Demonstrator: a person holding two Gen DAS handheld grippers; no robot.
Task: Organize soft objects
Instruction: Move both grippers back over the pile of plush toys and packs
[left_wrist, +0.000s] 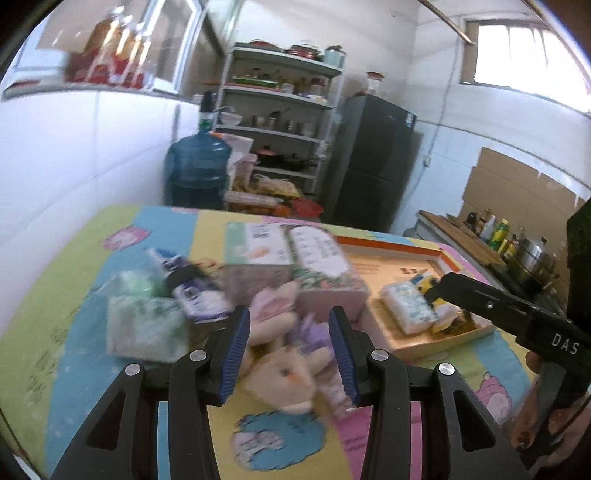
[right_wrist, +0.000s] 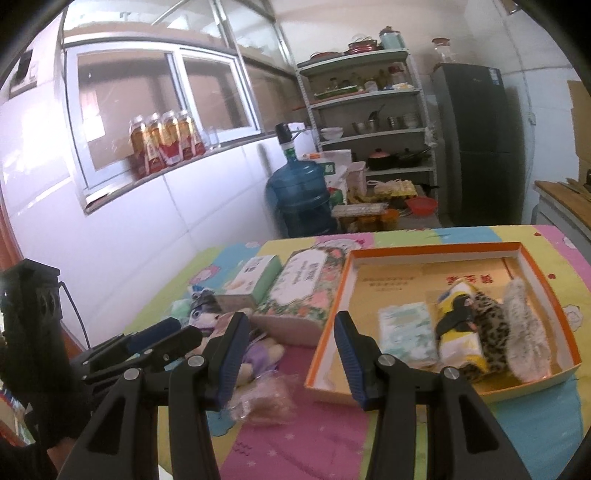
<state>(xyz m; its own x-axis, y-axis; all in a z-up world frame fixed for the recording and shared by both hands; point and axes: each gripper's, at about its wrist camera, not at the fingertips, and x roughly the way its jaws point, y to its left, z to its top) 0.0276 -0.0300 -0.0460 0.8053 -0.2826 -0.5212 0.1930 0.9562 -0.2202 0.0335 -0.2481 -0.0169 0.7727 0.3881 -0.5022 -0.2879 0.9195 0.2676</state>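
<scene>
Only right view: leopard item (right_wrist: 489, 325).

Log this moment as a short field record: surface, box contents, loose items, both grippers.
surface: table with colourful cartoon mat
orange-rimmed box: tissue pack, yellow pack, leopard-print item, white fluffy item
loose items: floral tissue box, green carton, plush toy
left hand-held gripper: open, above the plush toy
right hand-held gripper: open, empty

White tiled wall (right_wrist: 184, 206), shelving (right_wrist: 369, 110), fridge (right_wrist: 476, 140), window (left_wrist: 524, 55).
</scene>
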